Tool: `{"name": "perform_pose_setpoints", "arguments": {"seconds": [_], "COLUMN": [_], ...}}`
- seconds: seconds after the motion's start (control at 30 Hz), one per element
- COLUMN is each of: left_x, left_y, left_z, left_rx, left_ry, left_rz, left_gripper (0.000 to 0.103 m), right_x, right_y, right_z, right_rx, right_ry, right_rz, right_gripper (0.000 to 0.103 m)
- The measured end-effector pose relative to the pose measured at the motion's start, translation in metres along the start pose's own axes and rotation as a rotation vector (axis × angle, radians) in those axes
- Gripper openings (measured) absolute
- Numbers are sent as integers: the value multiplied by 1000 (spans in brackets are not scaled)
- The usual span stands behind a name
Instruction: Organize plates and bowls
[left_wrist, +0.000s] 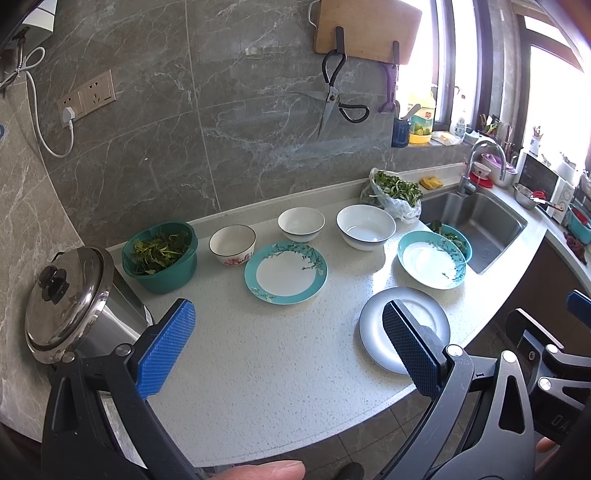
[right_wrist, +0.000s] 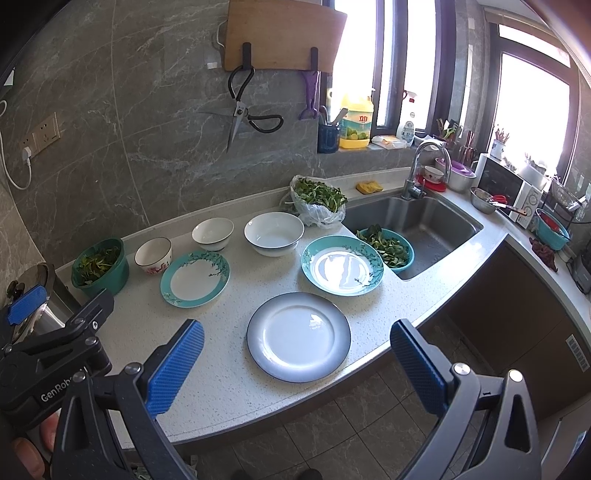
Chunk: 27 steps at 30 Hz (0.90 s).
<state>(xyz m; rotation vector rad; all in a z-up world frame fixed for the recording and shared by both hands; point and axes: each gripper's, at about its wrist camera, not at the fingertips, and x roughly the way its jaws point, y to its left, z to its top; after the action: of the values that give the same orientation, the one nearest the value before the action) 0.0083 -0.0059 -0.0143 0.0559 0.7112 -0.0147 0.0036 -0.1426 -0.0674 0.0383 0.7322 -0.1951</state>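
On the white counter (left_wrist: 258, 350) lie a grey-rimmed plate (right_wrist: 298, 336) near the front edge, a flat teal floral plate (right_wrist: 195, 277) and a deeper teal floral plate (right_wrist: 342, 265). Behind them stand three bowls: a pink-flowered bowl (right_wrist: 153, 255), a small white bowl (right_wrist: 212, 233) and a large white bowl (right_wrist: 274, 233). My left gripper (left_wrist: 291, 350) is open and empty above the counter's front, its right finger over the grey plate (left_wrist: 424, 314). My right gripper (right_wrist: 297, 373) is open and empty, just in front of the grey plate.
A green colander of greens (right_wrist: 100, 266) and a steel pot with lid (left_wrist: 70, 302) sit at the left. A bag of greens (right_wrist: 318, 201) and a teal basket of greens (right_wrist: 388, 246) border the sink (right_wrist: 413, 221). Scissors (right_wrist: 245, 110) and a cutting board hang on the wall.
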Motion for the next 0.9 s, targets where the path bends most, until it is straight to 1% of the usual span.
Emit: {"name": "perform_pose_setpoints", "arguments": {"seconds": [0.07, 0.13, 0.23, 0.3, 0.33, 0.37, 0.4, 0.43, 0.47, 0.5, 0.53, 0.57, 0.6, 0.63, 0.67, 0.7, 0.73, 0.77, 0.8, 0.83, 0.87, 0.9], "left_x": [3, 9, 30, 52, 66, 79, 93, 104, 114, 124, 136, 145, 153, 158, 161, 164, 169, 179, 190, 206, 217, 230], "left_y": [-1, -4, -8, -10, -10, -10, -10, -11, -9, -8, -9, -11, -14, -18, -22, -26, -30, -34, -39, -43, -44, -41], "left_z": [-1, -4, -19, -35, -42, -52, -64, -74, -85, -93, -102, -109, -114, -117, -118, -119, -119, -117, -114, -111, -107, -105], "left_rx": [-4, -11, -19, -32, -43, -56, -78, -101, -142, -180, -214, -229, -232, -216, -188, -160, -145, -136, -129, -128, -143, -170], "left_ry": [8, 17, 47, 93, 130, 172, 218, 244, 268, 291, 328, 347, 351, 326, 296, 261, 250, 285, 346, 430, 470, 479], "left_rz": [-1, -11, -44, -78, -90, -107, -140, -176, -226, -255, -269, -285, -317, -338, -334, -324, -327, -343, -355, -357, -350, -341], "left_gripper": [103, 103, 103, 103, 103, 103, 102, 101, 101, 101, 101, 102, 103, 103, 103, 103, 103, 103, 103, 103, 102, 101], "right_x": [2, 17, 20, 45, 47, 63, 76, 88, 102, 117, 117, 126, 135, 142, 146, 152, 158, 164, 174, 182, 194, 206], "right_y": [-2, -3, -9, -26, -29, -42, -54, -65, -82, -104, -109, -123, -135, -144, -149, -157, -161, -161, -164, -166, -168, -170], "right_z": [-3, -17, -18, -40, -38, -49, -57, -62, -71, -76, -74, -77, -78, -76, -73, -73, -72, -69, -69, -68, -67, -67], "right_rx": [-1, -2, -2, 2, 4, 17, 35, 56, 95, 147, 158, 190, 214, 231, 242, 260, 273, 274, 281, 288, 306, 331], "right_ry": [7, 21, 39, 106, 115, 162, 199, 231, 265, 294, 298, 304, 310, 326, 334, 336, 333, 330, 333, 342, 362, 379], "right_rz": [3, 11, 32, 100, 109, 154, 189, 219, 262, 315, 327, 363, 383, 399, 420, 468, 505, 520, 549, 563, 581, 610], "right_gripper": [103, 103, 103, 103, 103, 103, 103, 103, 103, 103, 103, 103, 103, 103, 103, 103, 103, 102, 101, 97, 95, 92]}}
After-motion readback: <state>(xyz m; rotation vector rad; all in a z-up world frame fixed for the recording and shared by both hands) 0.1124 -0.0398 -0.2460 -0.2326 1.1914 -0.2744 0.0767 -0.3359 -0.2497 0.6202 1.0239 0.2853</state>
